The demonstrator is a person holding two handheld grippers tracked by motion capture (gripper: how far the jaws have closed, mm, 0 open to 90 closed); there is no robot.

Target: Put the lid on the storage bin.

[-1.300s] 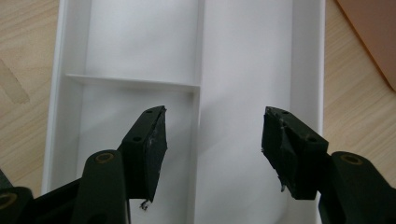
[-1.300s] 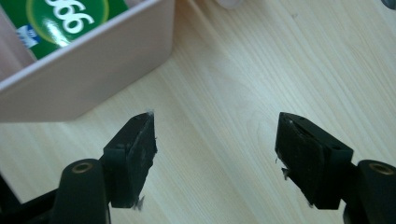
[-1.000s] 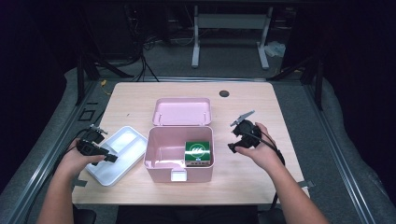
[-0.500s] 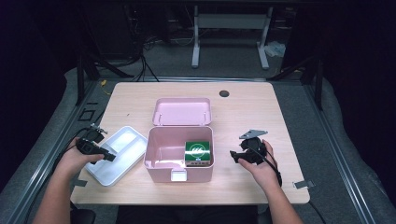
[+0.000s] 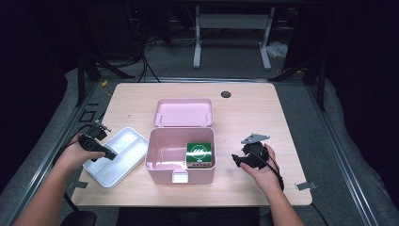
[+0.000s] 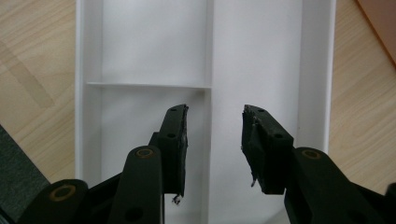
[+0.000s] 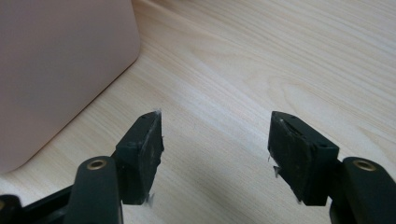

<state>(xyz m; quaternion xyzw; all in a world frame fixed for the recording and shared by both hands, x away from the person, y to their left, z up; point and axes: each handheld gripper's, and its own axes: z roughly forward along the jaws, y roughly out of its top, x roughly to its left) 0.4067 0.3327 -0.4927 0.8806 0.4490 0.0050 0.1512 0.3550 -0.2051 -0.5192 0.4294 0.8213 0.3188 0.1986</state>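
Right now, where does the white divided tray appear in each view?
High view: white tray lower left, beside the pink box, under the left gripper.
Left gripper view: fills the centre, its divider wall between the jaws.
Right gripper view: not in it.
Shared landmark: wooden table.

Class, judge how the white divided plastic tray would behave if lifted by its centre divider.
The white divided plastic tray looks thin-walled and empty, so probably light and stiff. Its glossy surface may slip. Gripped at the divider, it should stay fairly level.
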